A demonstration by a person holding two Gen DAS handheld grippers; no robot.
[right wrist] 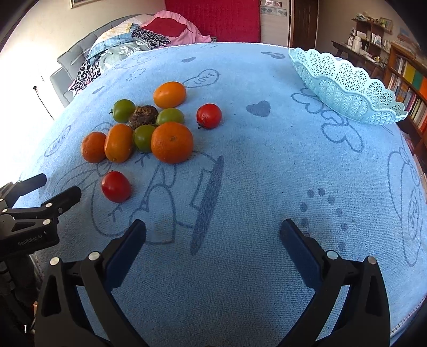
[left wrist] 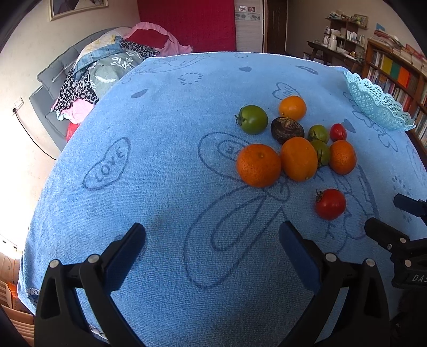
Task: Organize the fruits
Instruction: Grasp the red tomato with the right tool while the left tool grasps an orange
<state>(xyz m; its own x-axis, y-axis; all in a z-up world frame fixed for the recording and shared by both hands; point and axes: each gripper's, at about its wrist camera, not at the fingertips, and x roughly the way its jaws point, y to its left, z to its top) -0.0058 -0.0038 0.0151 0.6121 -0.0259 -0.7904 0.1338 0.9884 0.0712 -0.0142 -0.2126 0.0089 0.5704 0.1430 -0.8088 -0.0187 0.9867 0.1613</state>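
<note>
A heap of fruit lies on a blue towel-covered table (left wrist: 160, 186): several oranges (left wrist: 258, 165) (right wrist: 171, 142), green tomatoes (left wrist: 252, 119) (right wrist: 123, 110), red tomatoes (left wrist: 330, 204) (right wrist: 115, 186) and a dark brown fruit (left wrist: 287, 130) (right wrist: 142, 115). A pale blue lace-pattern basket (left wrist: 379, 106) (right wrist: 344, 88) stands empty at the far right. My left gripper (left wrist: 212, 236) is open and empty, near the front, left of the fruit. My right gripper (right wrist: 213, 233) is open and empty, right of the fruit. Each gripper also shows in the other's view (left wrist: 384, 216) (right wrist: 58, 186).
A sofa (left wrist: 66, 88) heaped with clothes stands beyond the table's far left edge. A bookshelf (left wrist: 400, 77) and a desk with bottles (left wrist: 333, 48) stand at the far right. The red curtain (left wrist: 186, 24) hangs behind.
</note>
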